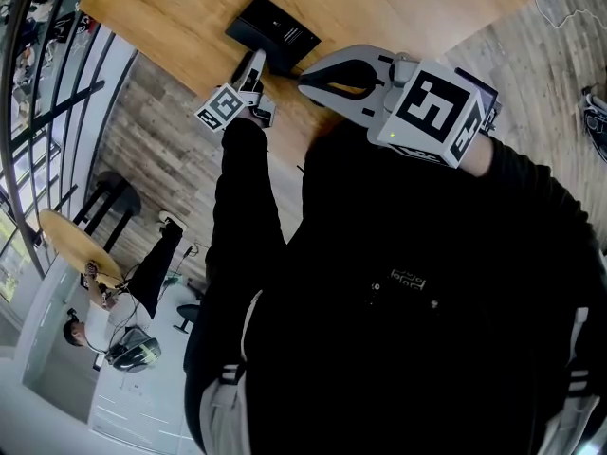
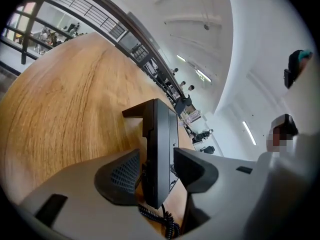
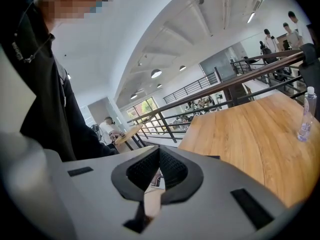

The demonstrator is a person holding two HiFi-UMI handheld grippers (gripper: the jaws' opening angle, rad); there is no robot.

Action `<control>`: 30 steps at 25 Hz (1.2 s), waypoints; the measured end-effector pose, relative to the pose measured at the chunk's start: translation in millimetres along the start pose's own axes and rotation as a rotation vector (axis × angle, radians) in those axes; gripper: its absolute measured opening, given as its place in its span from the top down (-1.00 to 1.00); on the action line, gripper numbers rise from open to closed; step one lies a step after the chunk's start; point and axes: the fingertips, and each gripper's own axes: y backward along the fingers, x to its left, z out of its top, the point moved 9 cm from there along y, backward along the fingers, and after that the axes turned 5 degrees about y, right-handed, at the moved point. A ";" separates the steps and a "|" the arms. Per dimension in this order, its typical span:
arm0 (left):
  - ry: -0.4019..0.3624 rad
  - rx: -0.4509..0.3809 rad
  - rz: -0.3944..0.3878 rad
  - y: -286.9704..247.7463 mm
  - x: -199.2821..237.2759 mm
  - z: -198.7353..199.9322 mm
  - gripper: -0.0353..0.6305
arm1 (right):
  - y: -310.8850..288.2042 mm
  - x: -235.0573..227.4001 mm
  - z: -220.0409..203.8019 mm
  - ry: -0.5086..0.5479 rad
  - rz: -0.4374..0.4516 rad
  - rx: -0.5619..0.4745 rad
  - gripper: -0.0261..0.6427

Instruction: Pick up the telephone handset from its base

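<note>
Handset (image 2: 160, 129) position: seated on the black telephone base (image 1: 275, 28), near the edge of the wooden table (image 2: 65, 109), with the coiled cord (image 2: 167, 223) trailing from its near end. No lift is evident. Judged by this, the approach is complete, while the grasp and the lift off the base both remain.

Left gripper (image 2: 157, 159) state: jaws spread wide, one on each side of the handset. A gap shows between the right-hand pad and the black body. The left-hand pad sits just beside it, and contact there cannot be confirmed. Nothing is clamped yet, so closure on the handset appears to be the next step required.

Right gripper (image 3: 159, 156) state: jaws brought together at the tips, nothing between them — idle.

Pose: in the head view the left arm, in a black sleeve (image 1: 242, 188), reaches forward to the telephone, its gripper angled slightly downward and rolled to one side. The right gripper is held closer to the body, beside the telephone, aimed across the table.
</note>
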 end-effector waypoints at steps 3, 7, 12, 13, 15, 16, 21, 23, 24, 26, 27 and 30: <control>-0.008 0.024 -0.010 -3.6 1.9 1.2 0.29 | -1.1 3.8 0.4 0.002 0.002 0.001 0.87; 0.010 0.042 -0.008 -14.8 6.8 -2.8 0.29 | 2.5 2.8 -2.9 -0.014 -0.007 -0.001 0.87; -0.002 0.031 -0.026 -15.6 1.3 -3.8 0.55 | 5.2 1.5 -3.5 -0.017 -0.011 -0.004 0.87; -0.005 0.027 -0.028 -15.3 0.2 -4.2 0.55 | 5.1 2.1 -3.4 -0.016 -0.010 -0.005 0.87; -0.006 0.020 -0.024 -13.7 -1.4 -6.2 0.57 | 5.4 4.6 -2.5 -0.009 -0.005 -0.007 0.87; -0.006 0.018 -0.023 -12.5 -2.0 -7.6 0.59 | 6.4 5.7 -2.1 -0.004 -0.003 -0.009 0.87; 0.028 -0.013 -0.062 -2.8 -12.7 -9.8 0.66 | 14.6 8.0 -1.9 0.013 -0.003 -0.016 0.87; 0.017 -0.031 -0.076 4.0 -20.7 -9.0 0.67 | 16.3 8.8 -1.2 0.015 0.001 -0.021 0.87; 0.015 -0.039 -0.085 7.4 -25.3 -9.0 0.67 | 16.5 9.1 -1.1 0.011 0.005 -0.023 0.87; 0.006 -0.054 -0.104 16.4 -36.6 -8.6 0.67 | 14.7 10.9 -0.7 0.002 0.010 -0.026 0.87; -0.003 -0.063 -0.112 21.8 -43.2 -7.3 0.67 | 13.1 12.4 -0.1 0.001 0.011 -0.027 0.87; -0.033 -0.087 -0.127 35.0 -64.4 1.7 0.67 | 8.9 14.0 3.5 0.013 -0.005 -0.029 0.87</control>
